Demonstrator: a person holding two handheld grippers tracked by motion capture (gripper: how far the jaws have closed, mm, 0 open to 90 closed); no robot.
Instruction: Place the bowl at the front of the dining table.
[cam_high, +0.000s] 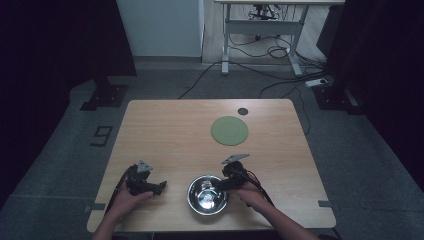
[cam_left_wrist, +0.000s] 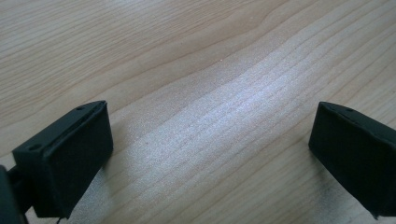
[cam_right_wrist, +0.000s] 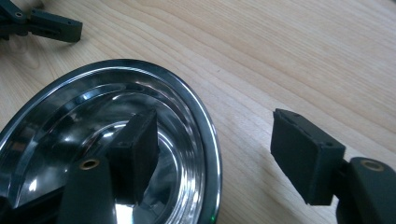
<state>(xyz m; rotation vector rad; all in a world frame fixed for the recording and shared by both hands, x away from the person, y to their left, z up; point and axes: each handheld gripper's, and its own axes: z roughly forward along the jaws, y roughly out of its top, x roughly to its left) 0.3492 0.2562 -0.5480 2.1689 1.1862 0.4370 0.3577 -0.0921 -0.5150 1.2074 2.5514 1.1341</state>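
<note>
A shiny steel bowl (cam_high: 207, 194) sits near the table's front edge, right of centre. My right gripper (cam_high: 220, 185) is at its right rim, held by a hand. In the right gripper view the bowl's rim (cam_right_wrist: 201, 122) runs between the jaws: one jaw is inside the bowl, the other outside over wood, and the right gripper (cam_right_wrist: 215, 147) is open. My left gripper (cam_high: 161, 187) rests on the table left of the bowl. Its jaws stand wide apart, so the left gripper (cam_left_wrist: 210, 149) is open over bare wood with nothing between them.
A round green mat (cam_high: 229, 130) lies farther back on the wooden table (cam_high: 165, 130), with a small dark disc (cam_high: 243, 111) behind it. The left gripper (cam_right_wrist: 42, 23) lies beyond the bowl in the right gripper view. Cables and a desk frame (cam_high: 260, 40) stand on the floor behind.
</note>
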